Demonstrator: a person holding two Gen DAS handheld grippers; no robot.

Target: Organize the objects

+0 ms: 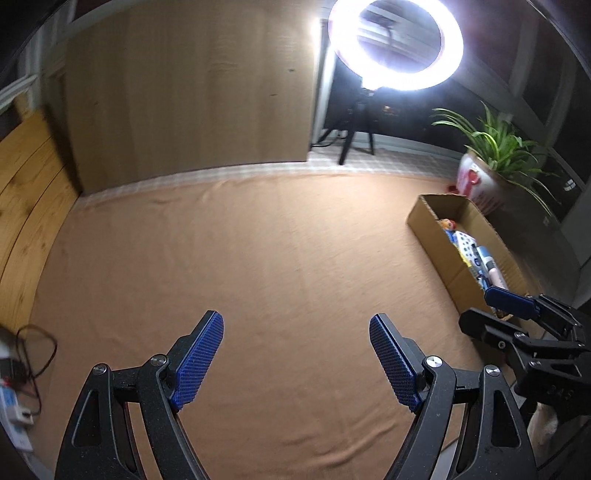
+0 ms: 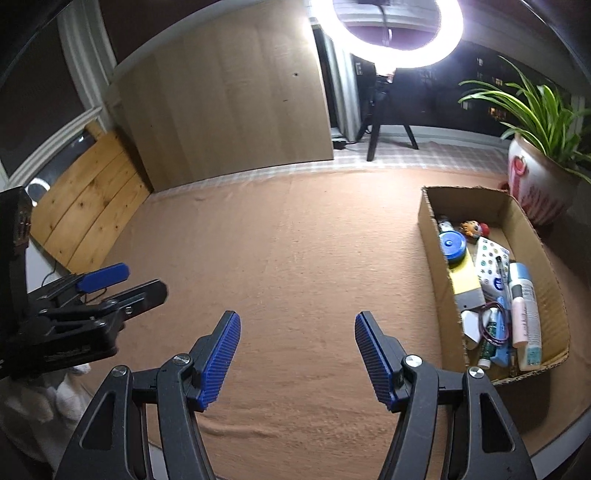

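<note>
A cardboard box (image 2: 430,236) stands on the right of the brown cloth and holds several small items: a blue lid (image 2: 451,246), a yellow and grey block (image 2: 466,282), a white bottle (image 2: 526,314), a small doll (image 2: 474,229). The box also shows in the left wrist view (image 1: 439,243). My left gripper (image 1: 297,325) is open and empty above the cloth. My right gripper (image 2: 297,325) is open and empty, left of the box. Each gripper shows in the other's view, the right one (image 1: 491,310) and the left one (image 2: 144,282).
A potted plant (image 2: 535,181) stands behind the box. A ring light on a tripod (image 2: 388,33) stands at the back. A wooden panel (image 2: 229,110) leans at the back, a pine board (image 2: 88,206) at the left. Cables and a charger (image 1: 18,373) lie at the left edge.
</note>
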